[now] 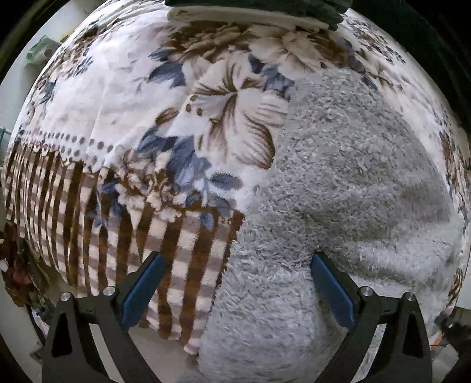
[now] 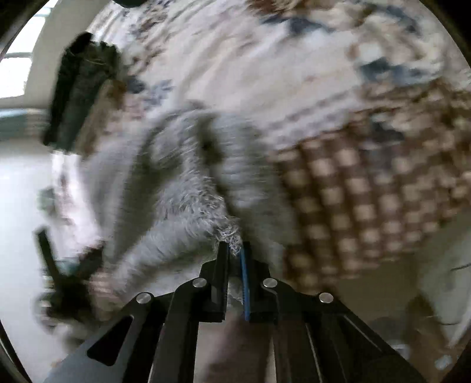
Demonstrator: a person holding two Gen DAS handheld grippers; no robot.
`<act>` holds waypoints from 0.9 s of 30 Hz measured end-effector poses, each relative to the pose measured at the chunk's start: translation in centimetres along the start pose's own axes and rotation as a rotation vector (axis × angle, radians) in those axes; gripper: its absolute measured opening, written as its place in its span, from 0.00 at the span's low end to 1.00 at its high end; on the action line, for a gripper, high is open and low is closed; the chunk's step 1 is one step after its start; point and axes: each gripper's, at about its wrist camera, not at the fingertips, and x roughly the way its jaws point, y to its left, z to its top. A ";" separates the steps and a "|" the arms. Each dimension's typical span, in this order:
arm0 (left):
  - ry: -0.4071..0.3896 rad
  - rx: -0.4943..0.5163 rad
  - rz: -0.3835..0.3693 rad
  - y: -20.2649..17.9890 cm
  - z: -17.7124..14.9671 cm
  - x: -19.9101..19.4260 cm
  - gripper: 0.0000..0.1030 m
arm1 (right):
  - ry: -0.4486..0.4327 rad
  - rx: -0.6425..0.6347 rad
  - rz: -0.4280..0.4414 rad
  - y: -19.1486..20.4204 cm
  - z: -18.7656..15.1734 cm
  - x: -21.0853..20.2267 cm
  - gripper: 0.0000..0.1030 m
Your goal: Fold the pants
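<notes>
The pants (image 1: 338,188) are fluffy grey fleece, spread over a floral blanket (image 1: 141,97) on a bed. In the left wrist view my left gripper (image 1: 237,259) points down at them, jaws wide apart, one blue pad over the brown checked border and the other over the grey fleece, nothing between them. In the blurred right wrist view my right gripper (image 2: 235,247) is shut on a tuft at the edge of the grey pants (image 2: 176,188), which trail away from the fingertips toward the upper left.
The blanket's brown checked border (image 2: 368,200) hangs over the bed edge. A dark folded garment (image 1: 265,8) lies on a pale one at the far side of the bed. A dark object (image 2: 79,88) sits at the left in the right wrist view. Pale floor (image 2: 23,182) shows beyond.
</notes>
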 end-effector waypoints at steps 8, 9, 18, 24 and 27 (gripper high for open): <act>-0.045 0.033 -0.040 -1.4 0.8 -3.3 0.98 | 0.002 0.046 0.209 0.4 4.6 -1.7 0.68; -0.052 0.037 -0.039 -1.6 1.1 -3.5 0.98 | -0.034 0.046 0.226 1.0 5.7 -1.8 0.68; -0.081 0.106 0.036 -4.5 6.5 -1.2 0.98 | -0.152 -0.014 0.053 4.3 8.8 -1.5 0.09; -0.054 0.078 0.000 -4.5 8.1 -0.5 0.98 | -0.145 0.071 -0.071 -1.3 8.5 -3.0 0.01; -0.050 0.053 -0.045 -4.4 8.1 -1.3 0.98 | -0.035 0.157 0.142 -3.5 8.1 -1.9 0.06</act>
